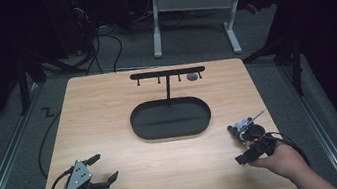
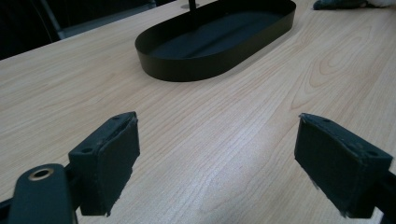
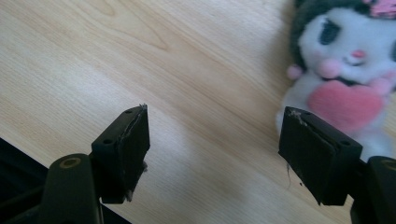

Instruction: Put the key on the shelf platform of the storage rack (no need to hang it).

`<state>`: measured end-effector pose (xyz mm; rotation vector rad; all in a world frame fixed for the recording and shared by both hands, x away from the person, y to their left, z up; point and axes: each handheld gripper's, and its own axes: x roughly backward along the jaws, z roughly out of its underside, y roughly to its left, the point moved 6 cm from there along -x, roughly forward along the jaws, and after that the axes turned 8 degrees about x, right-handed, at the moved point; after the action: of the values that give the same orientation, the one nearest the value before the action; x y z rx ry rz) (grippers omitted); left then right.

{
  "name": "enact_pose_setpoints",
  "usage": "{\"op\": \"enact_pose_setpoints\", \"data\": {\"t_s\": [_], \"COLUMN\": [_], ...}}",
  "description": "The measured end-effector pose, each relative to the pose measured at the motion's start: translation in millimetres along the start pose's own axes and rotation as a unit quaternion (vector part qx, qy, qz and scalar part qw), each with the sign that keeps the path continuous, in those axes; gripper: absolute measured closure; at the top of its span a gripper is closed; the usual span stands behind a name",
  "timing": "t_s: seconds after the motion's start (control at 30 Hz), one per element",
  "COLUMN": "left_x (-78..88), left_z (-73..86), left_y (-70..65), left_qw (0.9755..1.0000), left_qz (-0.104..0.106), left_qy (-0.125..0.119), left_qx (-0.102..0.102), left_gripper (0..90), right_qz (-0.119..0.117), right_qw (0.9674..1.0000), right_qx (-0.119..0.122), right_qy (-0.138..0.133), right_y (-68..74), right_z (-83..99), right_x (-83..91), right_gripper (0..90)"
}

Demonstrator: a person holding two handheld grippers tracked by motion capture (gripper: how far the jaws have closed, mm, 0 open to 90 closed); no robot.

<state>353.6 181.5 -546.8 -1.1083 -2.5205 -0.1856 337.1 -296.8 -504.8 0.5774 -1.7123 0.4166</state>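
A small plush toy [image 3: 343, 70], white with a dark hood, pink cheeks and a pink heart on its chest, lies on the wooden table [image 1: 108, 108]. In the high view the plush toy [image 1: 244, 126] rests near the table's right edge, with a thin metal chain at its far side. My right gripper [image 3: 215, 154] is open, and only bare wood lies between its pads. The toy lies just beyond its right jaw, outside the gap. From above, the right gripper [image 1: 241, 147] sits right beside the toy. My left gripper [image 1: 104, 168] stands open at the front left over bare wood [image 2: 217, 163].
A black oval tray [image 1: 133, 125] sits mid-table, and its rim [image 2: 187, 70] lies ahead of the left gripper. From the tray's far side rises a black T-shaped rack [image 1: 167, 82] with hooks. A small grey thing [image 1: 192, 76] hangs near its right end. A desk frame stands beyond the table.
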Motion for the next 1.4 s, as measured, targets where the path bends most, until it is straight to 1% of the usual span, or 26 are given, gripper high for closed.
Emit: {"op": "enact_pose_setpoints", "data": {"t_s": [0.1,0.27,0.37,0.43,0.6,0.67,0.73,0.83,0.87,0.9,0.93,0.97,1.0,1.07,1.2,1.33,1.37,1.4], "left_x": [-0.5,0.0,0.2,0.0,0.2,0.1,-0.3,-0.5,-0.3,-0.3,-0.2,-0.2,-0.1,0.0,0.1,0.2,0.2,0.3], "left_z": [0.4,-0.1,0.1,0.3,0.2,0.3,0.4,0.4,0.5,0.5,0.5,0.6,0.6,0.5,0.4,0.6,0.7,0.7], "left_y": [0.0,-1.0,-0.4,-0.5,-0.4,-0.3,-0.4,-0.3,-0.1,-0.1,0.0,0.0,0.1,0.1,0.9,0.0,0.1,0.1], "left_qw": [1.0000,1.0000,1.0000,1.0000,1.0000,1.0000,1.0000,1.0000,1.0000,1.0000,1.0000,1.0000,1.0000,1.0000,1.0000,1.0000,1.0000,1.0000], "left_qz": [0.000,0.001,0.000,0.001,0.000,0.001,0.000,0.000,0.000,0.000,-0.001,0.000,0.000,0.000,-0.002,0.000,0.000,0.000], "left_qy": [0.002,-0.002,0.000,0.000,0.000,0.001,0.001,0.001,0.001,0.001,0.001,0.002,0.002,0.001,0.001,0.002,0.002,0.003], "left_qx": [-0.001,-0.007,-0.006,-0.006,-0.007,-0.007,-0.007,-0.006,-0.006,-0.006,-0.006,-0.006,-0.007,-0.007,-0.006,-0.007,-0.007,-0.006], "left_gripper": [14.6,14.6,14.7,14.7,14.7,14.7,14.7,14.7,14.8,14.8,14.8,14.8,14.8,14.8,14.8,14.8,14.8,14.8], "right_qz": [-0.002,0.013,0.018,0.023,0.028,0.037,0.034,0.039,0.038,0.037,0.035,0.038,0.037,0.039,0.036,0.037,0.037,0.036], "right_qw": [1.0000,0.9998,0.9997,0.9996,0.9993,0.9990,0.9989,0.9984,0.9982,0.9985,0.9984,0.9981,0.9982,0.9980,0.9977,0.9975,0.9973,0.9975], "right_qx": [-0.007,-0.010,-0.014,-0.016,-0.024,-0.026,-0.033,-0.040,-0.044,-0.037,-0.043,-0.045,-0.046,-0.048,-0.051,-0.053,-0.053,-0.054], "right_qy": [0.006,0.006,0.001,0.003,0.000,0.002,0.002,0.012,0.014,0.013,0.012,0.017,0.014,0.017,0.027,0.028,0.035,0.030], "right_y": [-5.8,-19.3,-24.6,-26.6,-34.0,-38.7,-42.2,-47.5,-47.9,-50.7,-51.0,-52.0,-52.6,-53.6,-55.5,-56.8,-56.5,-56.1], "right_z": [1.2,2.6,2.5,2.5,0.7,0.1,-0.4,0.0,0.2,-0.1,-0.2,0.0,-0.2,0.0,1.1,1.3,1.4,1.0], "right_x": [4.6,10.9,13.7,15.4,16.2,16.1,15.5,11.7,10.3,7.9,6.5,5.1,2.2,-1.9,-11.2,-21.6,-22.9,-24.9], "right_gripper": [24.5,24.4,24.4,24.4,24.3,24.2,24.2,24.3,24.9,25.1,25.3,25.2,25.1,25.0,24.7,25.2,25.9,26.9]}}
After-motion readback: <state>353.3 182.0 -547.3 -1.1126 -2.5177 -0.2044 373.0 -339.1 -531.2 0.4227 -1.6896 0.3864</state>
